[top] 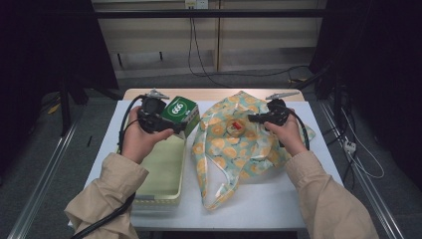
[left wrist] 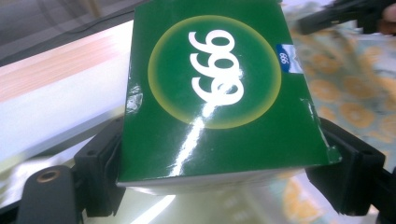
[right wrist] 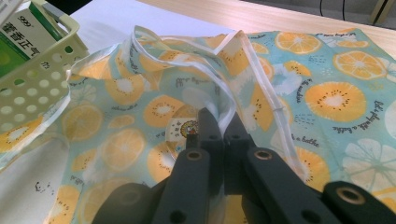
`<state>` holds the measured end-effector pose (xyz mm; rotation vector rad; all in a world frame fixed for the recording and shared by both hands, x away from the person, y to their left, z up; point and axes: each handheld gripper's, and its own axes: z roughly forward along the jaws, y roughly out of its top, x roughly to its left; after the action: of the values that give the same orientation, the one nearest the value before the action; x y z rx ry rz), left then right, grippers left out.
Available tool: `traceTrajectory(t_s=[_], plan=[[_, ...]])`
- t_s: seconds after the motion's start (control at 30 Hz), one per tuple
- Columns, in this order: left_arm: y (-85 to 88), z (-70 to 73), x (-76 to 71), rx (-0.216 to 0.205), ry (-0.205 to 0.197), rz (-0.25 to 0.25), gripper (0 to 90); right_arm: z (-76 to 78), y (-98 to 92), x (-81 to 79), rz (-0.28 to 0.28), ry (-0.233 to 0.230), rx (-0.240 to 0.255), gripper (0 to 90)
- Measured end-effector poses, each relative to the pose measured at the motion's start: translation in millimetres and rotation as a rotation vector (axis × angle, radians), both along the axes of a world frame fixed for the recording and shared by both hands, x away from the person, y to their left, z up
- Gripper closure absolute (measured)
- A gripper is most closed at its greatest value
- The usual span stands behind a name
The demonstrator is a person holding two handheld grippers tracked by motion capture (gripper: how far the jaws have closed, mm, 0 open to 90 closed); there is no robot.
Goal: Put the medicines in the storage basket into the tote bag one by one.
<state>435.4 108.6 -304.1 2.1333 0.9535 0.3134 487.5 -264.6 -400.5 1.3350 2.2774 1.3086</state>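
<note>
From the high view, my left gripper [top: 180, 125] holds a green box [top: 180, 112] marked 999 above the far end of a pale yellow-green basket [top: 164, 172], which sits on the white table [top: 278, 199] just below my left hand [top: 137, 139]. My right gripper [top: 253, 118] reaches toward the middle of a fruit-print cloth bag [top: 234, 149] spread out beside the basket, and a small round item [top: 235, 128] lies in the bag just ahead of its tips.

In the left gripper view, my jaws stand wide and clamp the green box [left wrist: 212, 93] from both sides, its printed face turned up toward the camera and tilted. The box's corners are scuffed. Beyond it, off to one side, the orange-slice cloth [left wrist: 359, 102] is visible, with my other gripper [left wrist: 341, 14] farther off at the top edge.

In the right gripper view, my jaws are pressed together, and the white-edged rim [right wrist: 233, 105] of the cloth bag [right wrist: 327, 93] seems to be pinched between their tips, though the tips hide the contact itself. The round item [right wrist: 180, 126] lies just beyond them under the cloth fold. Off to the upper left stands the perforated basket [right wrist: 32, 84] corner, with a green and white carton [right wrist: 21, 37] inside.
</note>
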Motion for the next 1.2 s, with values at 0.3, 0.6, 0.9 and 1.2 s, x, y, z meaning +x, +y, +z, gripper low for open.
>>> traceTrajectory(t_s=[0.3, 0.6, 0.9, 1.2], plan=[[-64.4, -23.1, 3.4, 0.004, 0.038, -0.115, 16.1, 0.6, 0.6, 0.0, 0.005, -0.001, 0.003, 89.5], [-116.9, -57.5, 4.9, 0.054, 0.095, -0.198, 16.0, 4.0, 0.7, -1.4, 0.003, -0.009, 0.01, 89.6], [-140.4, -87.3, 14.9, 0.097, 0.147, -0.22, 16.0, 9.6, -1.0, -4.9, 0.006, -0.019, 0.002, 89.6], [-144.4, -99.0, 29.5, 0.102, 0.112, -0.187, 15.8, 11.3, 0.1, -6.9, 0.009, -0.019, 0.0, 89.6]])
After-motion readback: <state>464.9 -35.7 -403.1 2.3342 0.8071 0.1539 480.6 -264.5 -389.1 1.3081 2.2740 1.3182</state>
